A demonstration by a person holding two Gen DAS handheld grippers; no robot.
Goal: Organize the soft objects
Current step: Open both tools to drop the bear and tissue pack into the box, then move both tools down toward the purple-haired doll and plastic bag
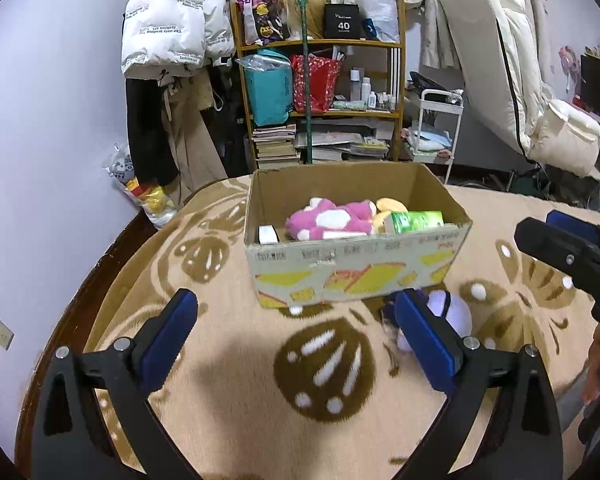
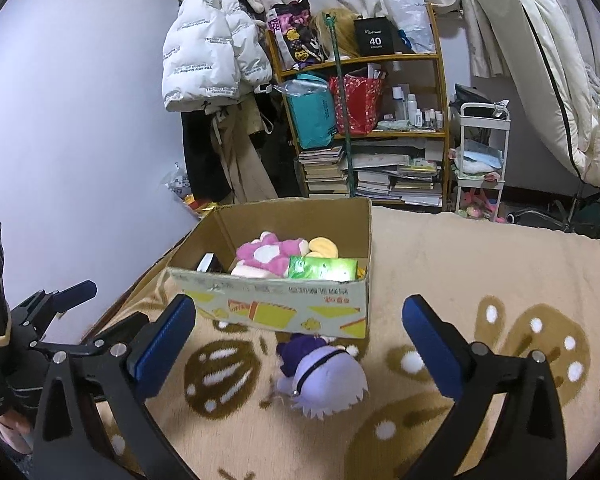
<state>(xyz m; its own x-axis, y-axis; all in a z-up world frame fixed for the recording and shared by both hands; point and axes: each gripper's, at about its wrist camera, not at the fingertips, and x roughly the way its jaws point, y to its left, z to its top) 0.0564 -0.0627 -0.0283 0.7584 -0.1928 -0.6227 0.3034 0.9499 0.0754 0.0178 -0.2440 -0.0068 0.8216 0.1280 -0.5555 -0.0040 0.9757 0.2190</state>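
Doll [image 2: 324,380], purple-haired, lies on the patterned blanket [image 2: 480,272] just before the cardboard box [image 2: 284,300], between the wide-spread, empty jaws of the right gripper [image 2: 299,330]. Left gripper [image 1: 296,322], also spread wide and empty, hovers level facing the box, the doll just behind its right finger.

A pale purple plush doll [image 2: 324,380] lies on the blanket, touching the cardboard box [image 2: 276,304] holding a pink plush [image 2: 270,254].

The left black gripper with blue pads [image 1: 296,344] hangs in front of the open cardboard box [image 1: 352,264], its fingers spread wide and holding nothing. The right black gripper with blue pads [image 2: 300,348] hangs nearer the box's right corner, wide apart too.
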